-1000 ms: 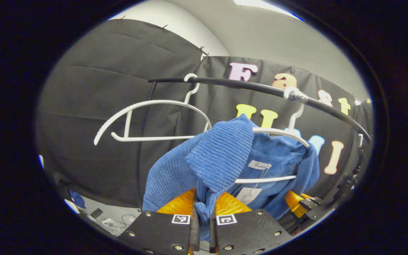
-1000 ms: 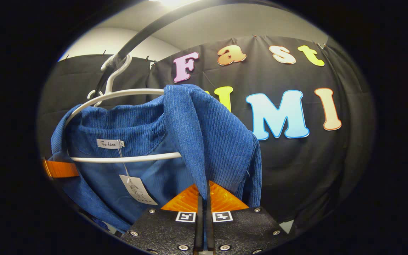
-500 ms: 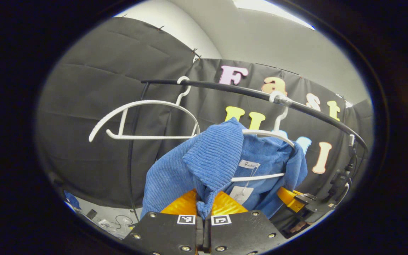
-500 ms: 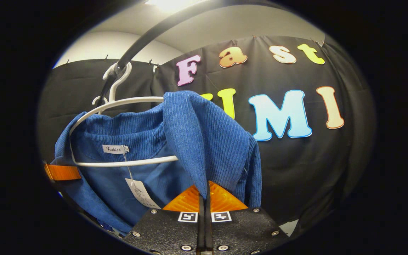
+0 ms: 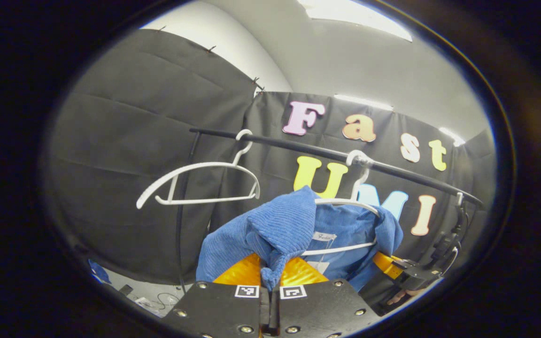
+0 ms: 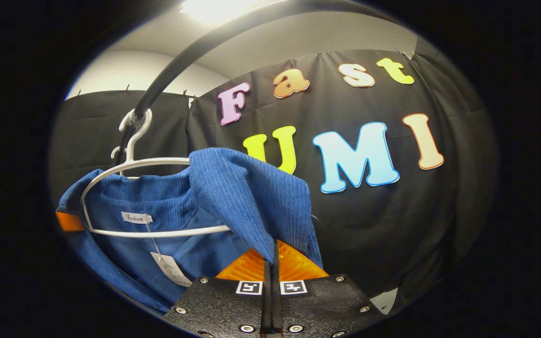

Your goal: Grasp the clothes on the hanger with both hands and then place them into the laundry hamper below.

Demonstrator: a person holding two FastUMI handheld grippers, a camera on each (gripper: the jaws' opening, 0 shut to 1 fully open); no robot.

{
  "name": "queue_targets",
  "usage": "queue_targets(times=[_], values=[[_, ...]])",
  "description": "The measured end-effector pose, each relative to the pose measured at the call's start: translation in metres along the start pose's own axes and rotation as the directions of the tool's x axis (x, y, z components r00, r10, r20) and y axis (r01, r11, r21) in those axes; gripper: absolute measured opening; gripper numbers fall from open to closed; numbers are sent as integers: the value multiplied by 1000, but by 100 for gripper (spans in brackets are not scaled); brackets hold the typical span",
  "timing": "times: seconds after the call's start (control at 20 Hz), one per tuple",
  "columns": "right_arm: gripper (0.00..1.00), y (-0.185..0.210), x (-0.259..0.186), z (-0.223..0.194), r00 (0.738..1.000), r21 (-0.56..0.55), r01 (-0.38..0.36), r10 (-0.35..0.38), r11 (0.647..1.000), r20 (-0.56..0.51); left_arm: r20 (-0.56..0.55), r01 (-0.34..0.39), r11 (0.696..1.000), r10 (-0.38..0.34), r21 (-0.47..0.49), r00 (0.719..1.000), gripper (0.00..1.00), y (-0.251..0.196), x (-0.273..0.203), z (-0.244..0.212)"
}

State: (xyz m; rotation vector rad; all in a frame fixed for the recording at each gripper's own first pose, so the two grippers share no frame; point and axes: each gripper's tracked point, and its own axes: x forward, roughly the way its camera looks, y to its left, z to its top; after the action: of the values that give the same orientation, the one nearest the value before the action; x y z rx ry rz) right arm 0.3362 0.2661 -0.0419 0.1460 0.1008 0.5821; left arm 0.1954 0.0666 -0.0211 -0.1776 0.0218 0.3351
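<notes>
My left gripper (image 5: 270, 277) and right gripper (image 6: 271, 263) each have their jaws clenched on a fold of the blue shirt (image 6: 233, 197), draped over its white hanger (image 6: 125, 164) on the rail (image 5: 298, 148).

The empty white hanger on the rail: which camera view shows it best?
The left gripper view. There the empty white hanger hangs whole on the black rail, bare against the cloth, left of the blue garment. In the right gripper view, just a small white hook peeps behind the garment's hanger.
</notes>
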Motion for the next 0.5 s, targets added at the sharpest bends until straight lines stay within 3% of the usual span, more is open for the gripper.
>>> queue_targets(times=[0.5], values=[[0,-34,18,33,989,55,109,-114,993,97,94,-84,996,80,40,992,2,47,-8,54]])
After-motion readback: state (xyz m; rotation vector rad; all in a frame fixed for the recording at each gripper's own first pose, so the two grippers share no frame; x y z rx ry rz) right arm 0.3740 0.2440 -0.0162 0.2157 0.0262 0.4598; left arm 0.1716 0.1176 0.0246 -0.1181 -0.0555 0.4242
